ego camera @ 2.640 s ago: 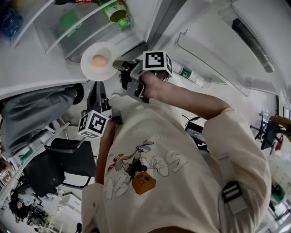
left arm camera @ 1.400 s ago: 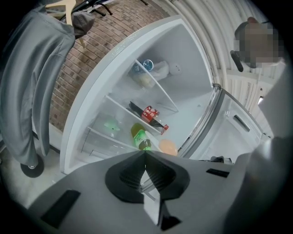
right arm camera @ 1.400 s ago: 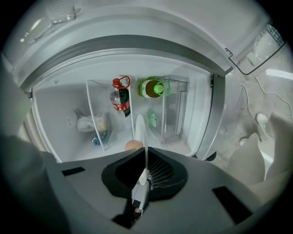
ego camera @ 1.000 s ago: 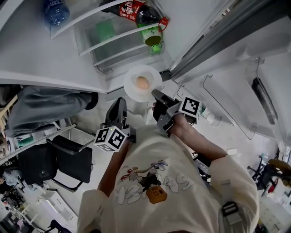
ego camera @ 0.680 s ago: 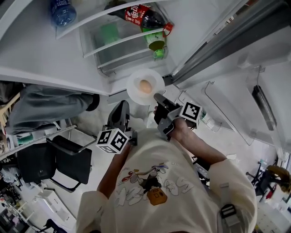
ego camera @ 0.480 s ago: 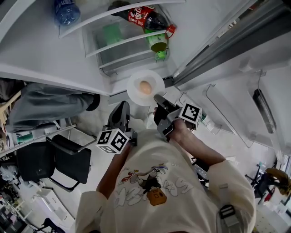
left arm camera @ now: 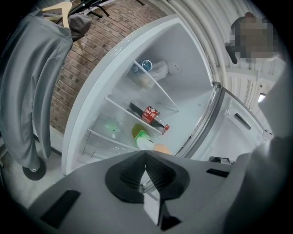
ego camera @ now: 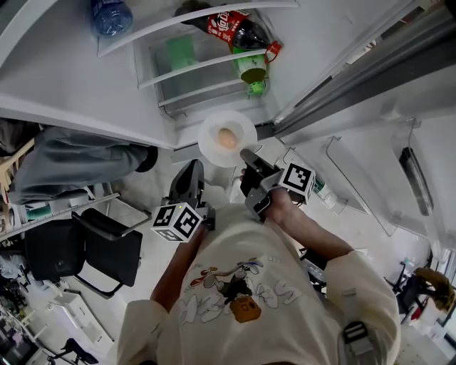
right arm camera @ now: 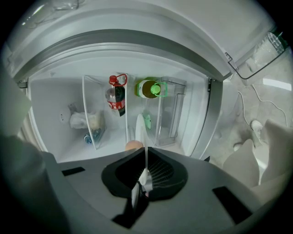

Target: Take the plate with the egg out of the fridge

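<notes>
A white plate (ego camera: pixel 226 139) with a brown egg (ego camera: pixel 226 137) on it hangs in front of the open fridge (ego camera: pixel 178 85), just outside its lower shelves. My right gripper (ego camera: pixel 246 154) is shut on the plate's near rim. In the right gripper view the plate (right arm camera: pixel 139 129) shows edge-on between the jaws, with the egg (right arm camera: pixel 132 146) to its left. My left gripper (ego camera: pixel 193 168) hovers lower left of the plate, shut and with nothing in it. Over its closed jaws, the left gripper view shows the egg (left arm camera: pixel 161 148).
Inside the fridge lie a cola bottle (ego camera: pixel 239 28), a green-capped bottle (ego camera: pixel 253 70) and a blue water bottle (ego camera: pixel 110 14). The open fridge door (ego camera: pixel 370 142) with its bins stands to the right. A grey coat (ego camera: pixel 71 167) and a black chair (ego camera: pixel 85 253) are at the left.
Over the last second the plate and both grippers have hardly shifted. Compared with the oldest frame, the view has swung and the plate now sits nearer the middle.
</notes>
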A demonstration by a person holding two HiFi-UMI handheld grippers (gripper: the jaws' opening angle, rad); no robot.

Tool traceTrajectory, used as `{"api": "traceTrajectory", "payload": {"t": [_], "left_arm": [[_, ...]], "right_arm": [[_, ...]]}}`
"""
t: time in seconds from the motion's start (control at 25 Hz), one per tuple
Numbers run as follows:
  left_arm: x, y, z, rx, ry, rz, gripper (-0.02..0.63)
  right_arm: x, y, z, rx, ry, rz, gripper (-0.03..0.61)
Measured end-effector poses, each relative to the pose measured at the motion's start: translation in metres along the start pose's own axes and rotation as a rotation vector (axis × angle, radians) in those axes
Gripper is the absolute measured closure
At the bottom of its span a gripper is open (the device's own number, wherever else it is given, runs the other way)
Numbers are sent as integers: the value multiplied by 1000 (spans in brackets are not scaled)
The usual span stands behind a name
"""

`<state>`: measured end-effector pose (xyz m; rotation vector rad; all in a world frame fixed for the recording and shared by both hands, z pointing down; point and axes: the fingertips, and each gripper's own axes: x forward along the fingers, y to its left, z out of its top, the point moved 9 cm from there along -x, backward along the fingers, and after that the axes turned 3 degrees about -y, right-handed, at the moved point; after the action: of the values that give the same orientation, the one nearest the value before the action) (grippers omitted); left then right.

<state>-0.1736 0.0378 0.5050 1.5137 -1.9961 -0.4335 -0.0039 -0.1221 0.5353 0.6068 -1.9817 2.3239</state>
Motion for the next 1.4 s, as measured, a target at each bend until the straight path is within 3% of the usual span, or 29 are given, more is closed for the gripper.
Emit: {"api": "traceTrajectory", "payload": {"t": [0.4, 0.68, 0.8, 1.16, 1.28, 1.4], "left_arm": [[-7, 7, 9, 44, 2, 16, 604], [-20, 20, 42, 124, -56, 51, 604], [-35, 26, 54, 162, -67, 66, 604], [-75, 58, 77, 209, -109, 123, 604], [-82, 75, 83, 208, -126, 125, 604], [-79, 87, 83, 171, -111, 97, 604]], "right_arm": [[33, -9, 7, 10, 11, -15, 560], [147, -17, 33, -37, 11, -14, 560], [189, -18, 31, -59, 4, -68, 560], [277, 1, 8, -231, -28, -177, 560], [281, 2, 6, -354, -33, -253, 557], [277, 3, 1, -423, -14, -313, 469]]}}
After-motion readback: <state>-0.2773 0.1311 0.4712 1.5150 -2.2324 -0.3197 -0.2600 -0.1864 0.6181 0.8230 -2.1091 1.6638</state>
